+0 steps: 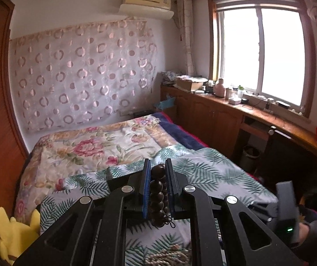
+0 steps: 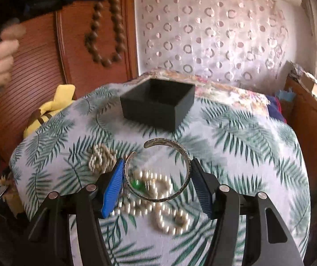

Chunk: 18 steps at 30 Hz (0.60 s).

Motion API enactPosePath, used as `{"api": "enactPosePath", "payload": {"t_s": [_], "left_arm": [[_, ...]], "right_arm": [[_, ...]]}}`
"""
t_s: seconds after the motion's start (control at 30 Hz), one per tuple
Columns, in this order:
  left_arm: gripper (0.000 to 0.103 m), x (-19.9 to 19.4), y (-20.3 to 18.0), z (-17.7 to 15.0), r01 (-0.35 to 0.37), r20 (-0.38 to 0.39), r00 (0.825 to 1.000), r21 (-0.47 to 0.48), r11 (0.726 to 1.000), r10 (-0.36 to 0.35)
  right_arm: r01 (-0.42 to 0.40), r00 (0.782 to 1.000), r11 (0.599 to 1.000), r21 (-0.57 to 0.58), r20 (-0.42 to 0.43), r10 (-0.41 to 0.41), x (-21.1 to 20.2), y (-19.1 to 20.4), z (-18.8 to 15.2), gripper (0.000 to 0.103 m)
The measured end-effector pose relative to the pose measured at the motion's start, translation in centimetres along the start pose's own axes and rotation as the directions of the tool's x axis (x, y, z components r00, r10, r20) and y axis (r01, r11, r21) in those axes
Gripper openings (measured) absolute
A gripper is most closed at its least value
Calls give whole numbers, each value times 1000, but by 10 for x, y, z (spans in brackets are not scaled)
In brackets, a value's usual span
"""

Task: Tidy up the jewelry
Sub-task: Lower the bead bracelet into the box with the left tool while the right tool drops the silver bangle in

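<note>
My right gripper grips a silver cuff bangle across its width between ribbed blue pads, jaws wide; the open C-shape requires this span. Below it, glossy pearl strands lie coiled loosely on the leaf-print cloth. Further ahead stands a matte black square box, lid off, probably the destination. My left gripper is raised high, jaws narrow, clamping a dark wooden bead bracelet; the round beads hang in a loop, clear of the cloth.
</note>
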<state>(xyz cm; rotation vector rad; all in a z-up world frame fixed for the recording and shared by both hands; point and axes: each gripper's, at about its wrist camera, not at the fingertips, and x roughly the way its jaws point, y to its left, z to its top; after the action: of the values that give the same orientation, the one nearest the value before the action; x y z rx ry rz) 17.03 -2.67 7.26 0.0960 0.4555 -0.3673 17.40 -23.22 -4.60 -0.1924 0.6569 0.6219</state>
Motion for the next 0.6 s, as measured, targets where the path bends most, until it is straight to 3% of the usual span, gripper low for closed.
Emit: {"api": "enactPosePath", "payload": {"t_s": [0.6], "left_arm": [[12,117,53,-23,-36,-146,989,-44,998,29]], "right_arm": [[-38,999,997,-62,13,39,66,-21,79,62]]}}
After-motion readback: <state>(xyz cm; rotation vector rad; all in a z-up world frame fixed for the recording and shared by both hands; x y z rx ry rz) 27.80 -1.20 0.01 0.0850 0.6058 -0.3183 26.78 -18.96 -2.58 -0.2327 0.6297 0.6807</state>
